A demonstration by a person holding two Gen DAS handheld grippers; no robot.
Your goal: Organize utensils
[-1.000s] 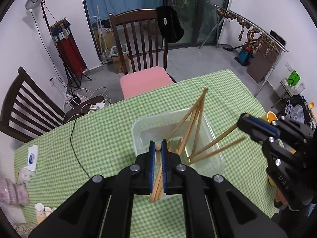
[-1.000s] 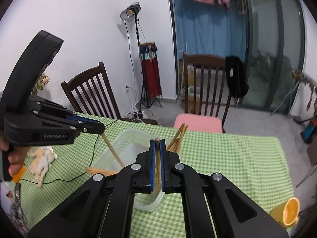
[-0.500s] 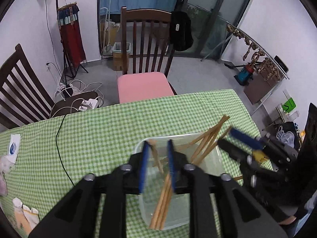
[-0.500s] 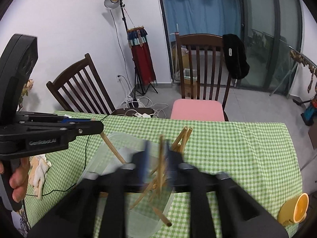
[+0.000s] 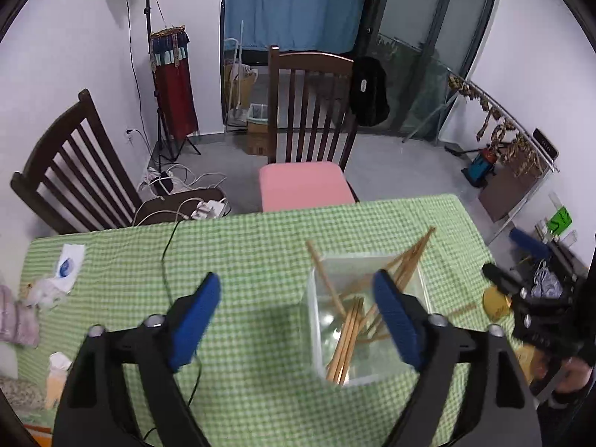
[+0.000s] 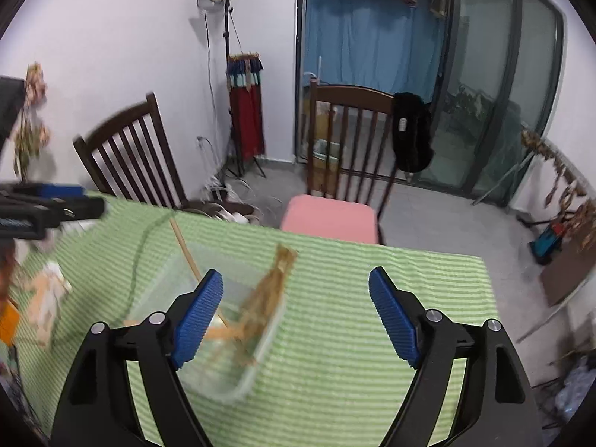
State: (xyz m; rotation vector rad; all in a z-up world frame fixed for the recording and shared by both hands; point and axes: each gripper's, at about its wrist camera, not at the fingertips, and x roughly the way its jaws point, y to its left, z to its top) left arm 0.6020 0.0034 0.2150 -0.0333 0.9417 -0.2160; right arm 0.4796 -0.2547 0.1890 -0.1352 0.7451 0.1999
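Note:
A clear plastic container (image 5: 419,283) stands on the green checked tablecloth (image 5: 242,246) and holds several wooden chopsticks (image 5: 346,339), some leaning out over its rim. My left gripper (image 5: 296,320) is open and empty above the table, its right finger over the container. My right gripper (image 6: 296,316) is open and empty; the container (image 6: 268,339) and chopsticks (image 6: 275,279) lie below its left finger, blurred. The right gripper also shows at the right edge of the left wrist view (image 5: 521,260). The left gripper shows at the left edge of the right wrist view (image 6: 63,201).
A yellow cup (image 5: 495,301) sits at the table's right edge. A black cable (image 5: 165,260) runs across the cloth. Tissues and small items (image 5: 56,275) lie at the left end. Wooden chairs (image 5: 309,104) stand behind the table.
Both grippers were shut on chopsticks a second ago; both have opened wide and pulled back upward. The released chopsticks now rest in the container.

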